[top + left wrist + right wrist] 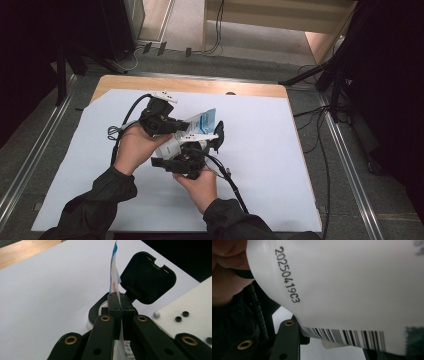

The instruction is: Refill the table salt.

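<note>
Big white sheet (280, 165) covers the wooden tabletop (200, 86). Above it, a white plastic bottle (352, 290), smooth, with a barcode and a black hinged cap (147, 277) flipped open, sits in the right gripper's (192, 156) jaws. The left gripper (121, 306) has its jaws pinched tight on a thin blue-white sachet (114, 272), right over the bottle's mouth.

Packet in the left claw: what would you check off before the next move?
1. Left claw clamped shut on the packet: ok.
2. Black lid flipped fully open: ok.
3. White container sitting between the jaws of the right claw: ok.
4. Packet's lower end lined up with the container's mouth: cannot tell.
5. Packet sealed and untorn: cannot tell.
</note>
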Demonstrator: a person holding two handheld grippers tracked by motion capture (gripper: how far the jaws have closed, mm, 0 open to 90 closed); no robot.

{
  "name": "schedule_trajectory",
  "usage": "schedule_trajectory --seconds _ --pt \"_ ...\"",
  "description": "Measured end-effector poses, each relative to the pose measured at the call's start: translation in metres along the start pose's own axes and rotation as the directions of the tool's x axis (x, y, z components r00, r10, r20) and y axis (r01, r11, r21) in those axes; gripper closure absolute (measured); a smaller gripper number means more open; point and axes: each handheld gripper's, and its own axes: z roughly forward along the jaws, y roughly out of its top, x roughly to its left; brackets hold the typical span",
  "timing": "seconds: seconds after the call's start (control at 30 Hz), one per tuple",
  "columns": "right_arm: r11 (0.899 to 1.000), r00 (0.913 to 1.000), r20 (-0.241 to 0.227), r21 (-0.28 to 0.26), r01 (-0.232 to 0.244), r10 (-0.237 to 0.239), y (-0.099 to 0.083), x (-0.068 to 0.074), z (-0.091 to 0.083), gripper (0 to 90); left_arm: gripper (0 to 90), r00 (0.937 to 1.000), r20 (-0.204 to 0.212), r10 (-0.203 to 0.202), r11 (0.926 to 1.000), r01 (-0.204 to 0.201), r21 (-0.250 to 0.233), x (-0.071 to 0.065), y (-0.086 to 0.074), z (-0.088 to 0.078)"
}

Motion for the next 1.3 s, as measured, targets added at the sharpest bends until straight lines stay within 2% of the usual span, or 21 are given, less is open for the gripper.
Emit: schedule_trajectory --seconds 0.2,0.57,1.07,1.3 --pt "1.0 0.9998 -0.003 -0.002 -0.021 0.021 0.0 -0.004 -0.001 61.9 90.0 1.0 0.004 0.001 1.0 -0.001 0.008 0.002 0.0 0.005" --pt "0.999 0.9995 0.003 -0.005 -0.032 0.032 -0.002 -0.007 -0.003 60.8 90.0 0.9997 0.022 0.006 0.9997 -0.007 0.025 0.002 0.001 0.011" --pt "0.999 0.999 0.014 -0.005 -0.043 0.043 -0.004 -0.012 -0.004 59.8 90.0 0.9997 0.013 0.019 0.9992 -0.02 0.036 0.002 0.001 0.018" --pt "0.998 0.9985 0.012 -0.018 -0.053 0.053 -0.002 -0.013 -0.006 63.3 90.0 0.9994 0.031 0.013 0.9994 -0.014 0.031 0.003 0.002 0.018"
